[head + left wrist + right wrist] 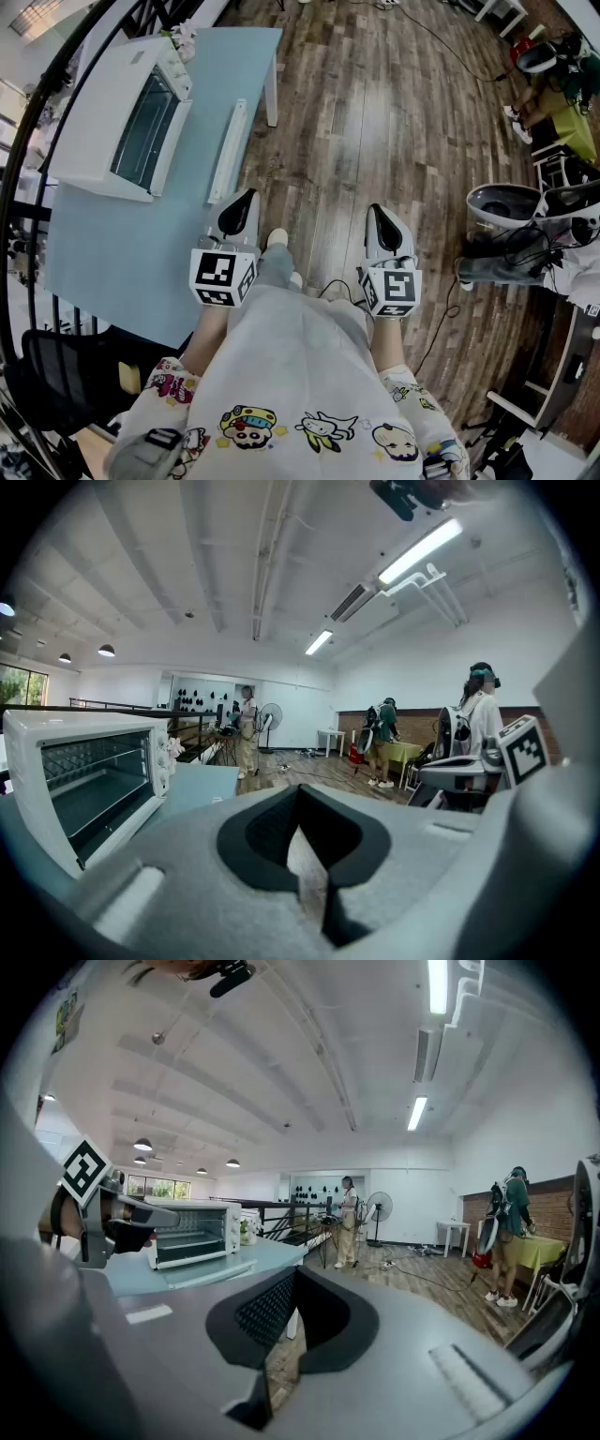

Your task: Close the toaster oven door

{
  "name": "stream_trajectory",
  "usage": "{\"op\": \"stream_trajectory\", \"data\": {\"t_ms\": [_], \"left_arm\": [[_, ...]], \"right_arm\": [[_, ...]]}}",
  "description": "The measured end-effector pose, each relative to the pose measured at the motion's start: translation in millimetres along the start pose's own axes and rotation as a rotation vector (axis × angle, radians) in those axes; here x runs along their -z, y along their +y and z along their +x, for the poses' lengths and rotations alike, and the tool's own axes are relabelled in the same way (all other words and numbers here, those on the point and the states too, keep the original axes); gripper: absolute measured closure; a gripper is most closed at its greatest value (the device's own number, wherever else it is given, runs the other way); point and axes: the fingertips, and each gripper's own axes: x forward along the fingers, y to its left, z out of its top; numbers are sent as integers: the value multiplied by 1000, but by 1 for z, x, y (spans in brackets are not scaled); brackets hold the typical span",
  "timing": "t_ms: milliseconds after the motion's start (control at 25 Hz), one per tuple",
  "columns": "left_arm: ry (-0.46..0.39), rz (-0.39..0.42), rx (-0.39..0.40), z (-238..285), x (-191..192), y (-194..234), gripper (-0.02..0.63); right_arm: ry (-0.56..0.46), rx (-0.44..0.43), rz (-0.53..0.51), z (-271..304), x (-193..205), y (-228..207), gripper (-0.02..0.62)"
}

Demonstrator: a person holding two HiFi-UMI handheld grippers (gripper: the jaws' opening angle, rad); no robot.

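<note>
Fingers (235, 216) together, toaster oven (111, 101) well ahead-left

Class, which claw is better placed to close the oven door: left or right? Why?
Left, probably. The left claw is at the table edge, near the open door of the oven; the right claw is over the floor, farther away.

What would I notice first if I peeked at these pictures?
Probably the white toaster oven on the light blue table, upper left in the head view, its door folded open. Next, the left gripper and right gripper, both shut and empty, held above the wooden floor before the person's lap.
</note>
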Motion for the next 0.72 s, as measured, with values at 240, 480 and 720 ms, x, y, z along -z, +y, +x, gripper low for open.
{"op": "stream_trajectory", "data": {"t_ms": [240, 480, 720], "left_arm": [[-4, 3, -5, -2, 1, -3, 607], [6, -15, -21, 8, 5, 10, 592], [1, -35, -44, 40, -1, 31, 565]], "right_arm": [[-19, -1, 36, -4, 0, -5, 588], [-25, -43, 60, 15, 0, -1, 578], [-15, -92, 68, 58, -5, -10, 531]]}}
